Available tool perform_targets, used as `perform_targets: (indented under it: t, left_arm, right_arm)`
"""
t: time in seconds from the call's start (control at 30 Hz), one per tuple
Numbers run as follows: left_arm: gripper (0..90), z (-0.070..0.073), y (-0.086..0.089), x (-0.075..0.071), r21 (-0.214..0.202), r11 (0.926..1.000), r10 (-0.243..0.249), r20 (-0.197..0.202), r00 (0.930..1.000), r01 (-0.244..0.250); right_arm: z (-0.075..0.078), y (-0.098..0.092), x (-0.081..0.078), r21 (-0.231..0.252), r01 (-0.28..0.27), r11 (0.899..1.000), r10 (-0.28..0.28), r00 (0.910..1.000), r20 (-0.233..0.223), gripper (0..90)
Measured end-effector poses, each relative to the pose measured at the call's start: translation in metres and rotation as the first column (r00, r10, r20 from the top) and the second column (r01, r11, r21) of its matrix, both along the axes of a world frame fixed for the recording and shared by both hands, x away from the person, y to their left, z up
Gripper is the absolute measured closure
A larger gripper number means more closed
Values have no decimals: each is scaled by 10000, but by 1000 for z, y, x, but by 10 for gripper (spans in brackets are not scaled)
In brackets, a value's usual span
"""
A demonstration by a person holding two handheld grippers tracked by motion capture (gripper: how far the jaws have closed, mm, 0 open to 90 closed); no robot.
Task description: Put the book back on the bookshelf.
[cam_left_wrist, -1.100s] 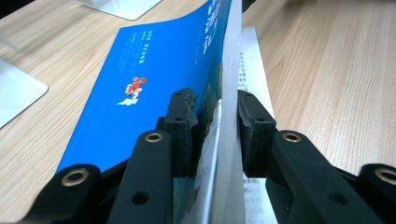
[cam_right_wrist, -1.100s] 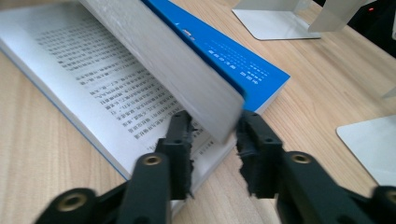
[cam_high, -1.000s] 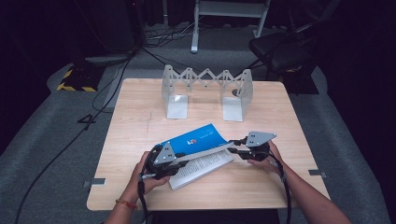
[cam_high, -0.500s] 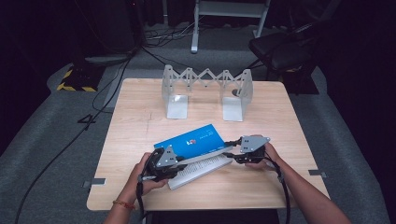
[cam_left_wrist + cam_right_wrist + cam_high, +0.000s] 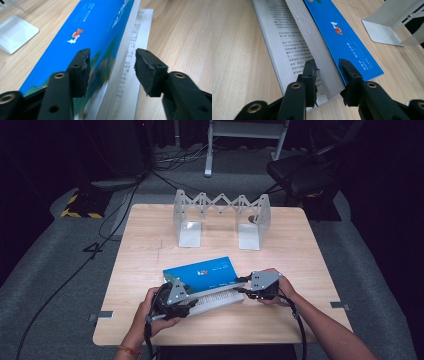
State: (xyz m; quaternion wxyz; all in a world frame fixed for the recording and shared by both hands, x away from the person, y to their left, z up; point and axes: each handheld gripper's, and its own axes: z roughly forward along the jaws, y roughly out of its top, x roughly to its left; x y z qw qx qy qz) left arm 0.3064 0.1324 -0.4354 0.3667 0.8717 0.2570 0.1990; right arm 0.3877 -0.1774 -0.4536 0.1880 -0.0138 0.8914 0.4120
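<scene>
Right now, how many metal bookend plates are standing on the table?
2. The left bookend plate and the right bookend plate stand at the far side of the table, joined by a zigzag lattice, beyond the blue book. None seems hidden.

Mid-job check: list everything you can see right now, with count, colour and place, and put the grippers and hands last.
book: one, blue cover, white printed pages; lies partly open at the near middle of the table, between the two grippers.
bookend rack: one, silver-grey metal with a zigzag link between two end plates; stands at the far middle of the table.
table: one, light wood; centre of the high view.
chair: one, black; on the floor behind the table's far right corner.
left gripper: one, black jaws; jaws have just been opening and stand apart around the book's near end, pads off it.
right gripper: one, black jaws; shut on the block of pages under the cover.
hands: two, at the table's near edge, one on each gripper.
</scene>
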Motion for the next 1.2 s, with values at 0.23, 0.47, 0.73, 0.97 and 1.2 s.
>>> perform_targets:
  t: [0.23,0.47,0.73,0.97,1.2]
  left_arm:
    - [364,-9,-28,1,331,9992,218,23,9998,-218]
    - [591,-18,-20,10,646,9964,541,43,9985,-543]
    - [645,-22,-8,14,125,9997,-189,-2,9998,189]
    - [638,-19,-21,28,-602,9942,-880,185,9960,889]
    - [635,-16,-51,53,-632,9819,-1781,117,9839,1785]
  right_arm:
    - [5,13,-11,-90,-26,10000,26,10000,72,714]
    - [4,23,-17,-31,-75,10000,75,10000,-14,701]
    - [-12,17,11,1156,-391,9925,553,9885,-1409,619]
    - [4,1,-5,614,-86,9981,115,9988,-470,701]
    - [9,-36,-8,483,892,9948,-870,9952,-457,706]
